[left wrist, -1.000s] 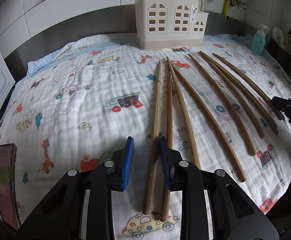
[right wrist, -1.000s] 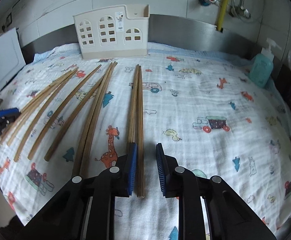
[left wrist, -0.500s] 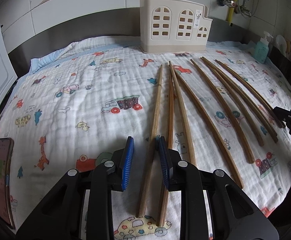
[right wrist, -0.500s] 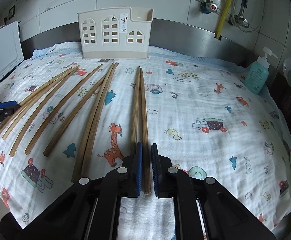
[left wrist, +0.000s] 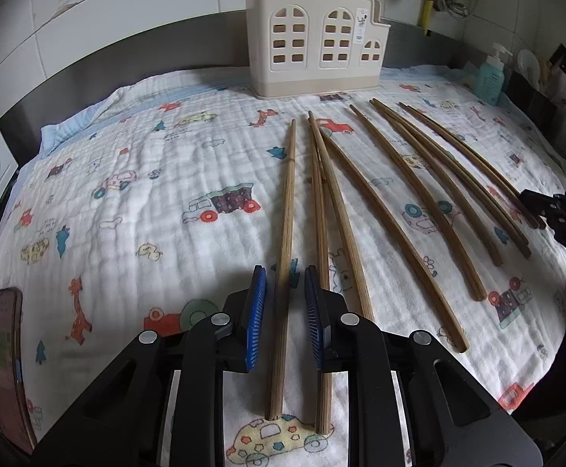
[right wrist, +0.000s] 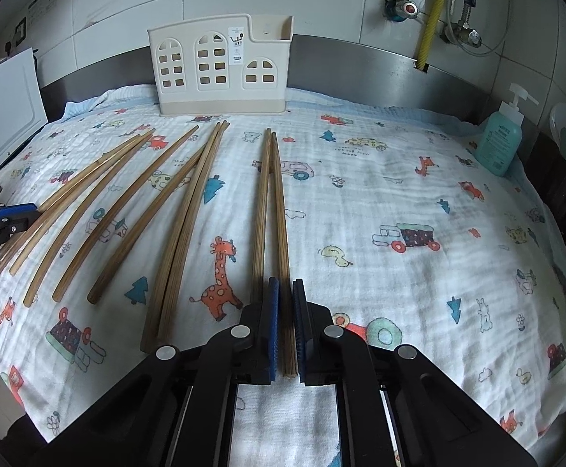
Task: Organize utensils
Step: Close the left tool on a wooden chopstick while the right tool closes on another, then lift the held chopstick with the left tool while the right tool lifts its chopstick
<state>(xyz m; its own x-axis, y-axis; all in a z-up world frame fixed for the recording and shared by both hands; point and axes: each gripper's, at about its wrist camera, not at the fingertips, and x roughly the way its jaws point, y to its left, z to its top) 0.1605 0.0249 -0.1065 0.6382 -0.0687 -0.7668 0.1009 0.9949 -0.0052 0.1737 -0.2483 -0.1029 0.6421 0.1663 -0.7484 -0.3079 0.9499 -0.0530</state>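
Observation:
Several long wooden chopsticks lie on a cartoon-print cloth [left wrist: 146, 194] in front of a cream utensil holder [left wrist: 314, 43] [right wrist: 220, 66]. My left gripper [left wrist: 284, 276] straddles the leftmost chopstick [left wrist: 289, 194]. Its jaws are closing, and slim gaps still show on both sides of the stick. Another chopstick [left wrist: 320, 214] runs under its right finger. My right gripper [right wrist: 285, 284] is shut on the rightmost chopstick [right wrist: 279, 202], whose partner [right wrist: 261, 202] passes under the left finger. Each gripper shows at the edge of the other's view: the right gripper [left wrist: 555, 214] and the left gripper [right wrist: 6, 214].
A phone [left wrist: 4, 358] lies at the cloth's left edge beside a white board [right wrist: 2, 116]. A teal soap bottle [right wrist: 499, 144] stands at the back right. Taps and hoses [right wrist: 431, 11] hang on the tiled wall behind a steel upstand.
The right jaws closed onto the rightmost chopstick. The left jaws narrowed slightly around the leftmost one. Neither hand has shifted noticeably.

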